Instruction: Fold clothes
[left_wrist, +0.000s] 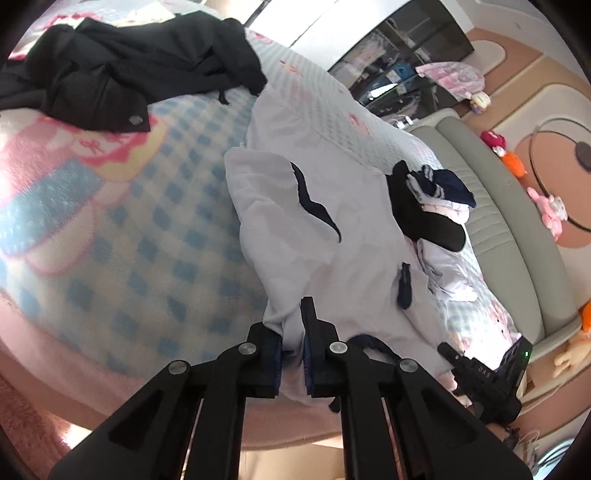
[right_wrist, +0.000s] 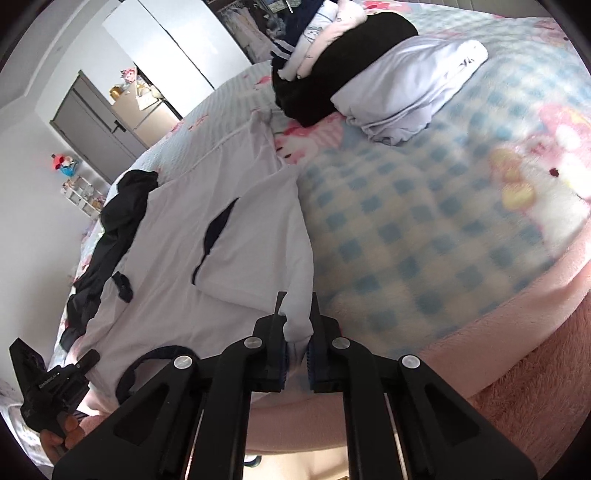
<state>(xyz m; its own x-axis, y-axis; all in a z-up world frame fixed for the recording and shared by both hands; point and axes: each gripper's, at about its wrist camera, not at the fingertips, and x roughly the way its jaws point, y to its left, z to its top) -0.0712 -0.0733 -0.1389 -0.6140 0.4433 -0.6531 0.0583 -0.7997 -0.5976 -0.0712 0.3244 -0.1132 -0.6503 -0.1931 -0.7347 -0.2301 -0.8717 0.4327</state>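
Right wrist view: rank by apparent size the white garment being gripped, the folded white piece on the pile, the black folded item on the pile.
1. white garment, largest by far, though nearest the camera.
2. black folded item and folded white piece: look about alike, not ranked.

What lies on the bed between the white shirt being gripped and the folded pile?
Bare checked blanket separates the white shirt from the folded pile, seen in the right wrist view.

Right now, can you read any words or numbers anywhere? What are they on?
"DAS": white letters on the right gripper, seen from the left wrist.
Small white print on the left gripper: too blurred to read.
Round badge on the black jacket: too small to read.
Grey mark on the folded white garment: unreadable.
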